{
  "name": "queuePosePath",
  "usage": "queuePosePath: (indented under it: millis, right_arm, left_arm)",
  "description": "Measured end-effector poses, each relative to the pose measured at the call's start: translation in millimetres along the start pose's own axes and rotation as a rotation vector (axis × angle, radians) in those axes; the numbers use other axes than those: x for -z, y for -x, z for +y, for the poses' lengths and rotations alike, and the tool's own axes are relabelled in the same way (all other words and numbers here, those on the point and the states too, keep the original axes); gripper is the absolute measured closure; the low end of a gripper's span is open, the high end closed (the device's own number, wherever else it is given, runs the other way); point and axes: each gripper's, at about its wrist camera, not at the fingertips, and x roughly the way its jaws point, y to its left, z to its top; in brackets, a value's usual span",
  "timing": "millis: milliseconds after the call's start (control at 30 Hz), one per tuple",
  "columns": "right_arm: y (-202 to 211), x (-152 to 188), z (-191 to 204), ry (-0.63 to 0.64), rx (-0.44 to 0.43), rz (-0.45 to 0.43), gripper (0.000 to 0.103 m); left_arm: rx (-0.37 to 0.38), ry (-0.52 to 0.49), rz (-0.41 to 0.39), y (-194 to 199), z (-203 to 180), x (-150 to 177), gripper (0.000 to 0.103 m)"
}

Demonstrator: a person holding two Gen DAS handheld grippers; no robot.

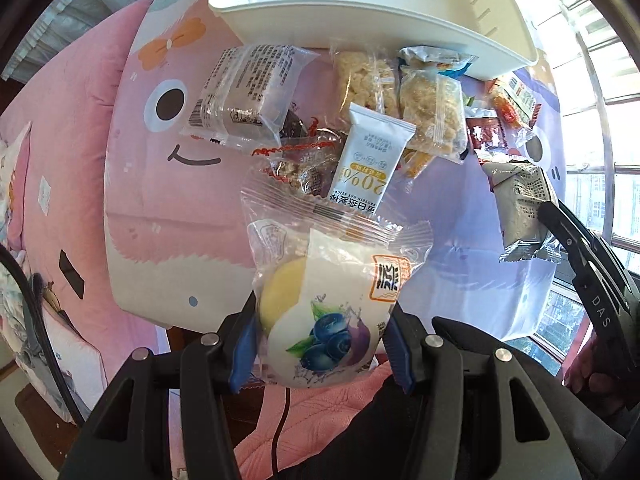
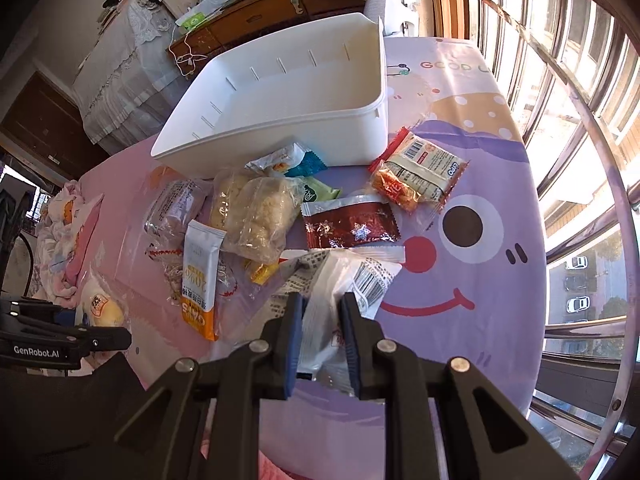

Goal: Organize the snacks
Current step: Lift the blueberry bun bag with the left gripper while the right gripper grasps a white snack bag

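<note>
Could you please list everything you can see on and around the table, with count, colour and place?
Storage bin: one, white, far side of the table, nothing visible inside.
Blueberry cake pack: one, white and yellow, held in the left tool.
Silver-grey packet: one, held in the right tool.
Oat bar: one, white and orange, in the pile.
Puffed rice cakes: two, pale yellow in clear wrap, mid pile.
Dark red snowflake packet: one, right of the rice cakes.
Red-edged cracker pack: one, beside the bin.
Clear-wrapped cake: one, left of the pile.
Tablecloth: one, pink and purple cartoon faces.
Left tool: black, blue pads.
Right tool: black, blue pads.
</note>
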Motion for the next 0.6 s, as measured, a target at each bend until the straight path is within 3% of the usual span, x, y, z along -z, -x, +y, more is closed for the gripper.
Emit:
queuePosePath:
  millis: [400, 600]
  right_arm:
    - [54.2, -28.4, 9.0, -0.015, 0.004, -0.143, 0.084]
    - [74.4, -55.2, 19.7, -0.012, 0.028, -0.239, 0.084]
  left_arm:
    - [0.008, -0.166, -0.171, 87.8, -19.6, -35.5, 0.049]
    - [0.017, -0.223, -0.27, 118.0, -17.8, -71.0, 0.049]
